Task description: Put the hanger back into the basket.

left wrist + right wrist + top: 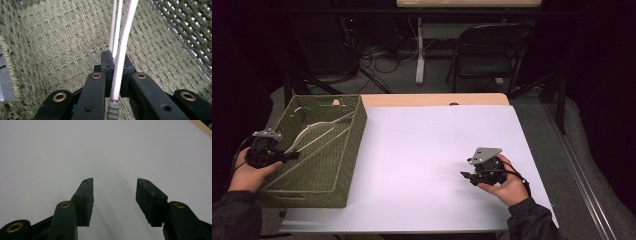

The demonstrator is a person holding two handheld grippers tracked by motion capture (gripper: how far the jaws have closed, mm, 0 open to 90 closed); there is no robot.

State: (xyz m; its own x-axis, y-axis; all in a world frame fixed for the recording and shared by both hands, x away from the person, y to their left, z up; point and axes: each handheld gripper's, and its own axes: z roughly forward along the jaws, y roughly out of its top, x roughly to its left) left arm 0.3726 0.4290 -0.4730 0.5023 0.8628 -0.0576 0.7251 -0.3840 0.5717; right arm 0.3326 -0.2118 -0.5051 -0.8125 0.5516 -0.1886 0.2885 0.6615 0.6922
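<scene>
A green woven basket [348,150] stands on the left part of the white table [427,140]. A white clothes hanger [314,132] lies slanted inside it. My left gripper [288,155] reaches over the basket's near left rim and is shut on the hanger's lower end. In the left gripper view the jaws [116,66] pinch the thin white hanger wires [125,37] above the basket's woven floor [62,37]. My right gripper [467,176] rests low over the table at the right, pointing left. It stands open [115,192] over bare white table [100,145], with nothing between its fingers.
A strip of wooden tabletop [437,100] shows beyond the white sheet's far edge. Behind the table stand a dark folding chair [492,50] and a white table leg [419,50], with cables [382,55] on the floor. The basket's right wall is high.
</scene>
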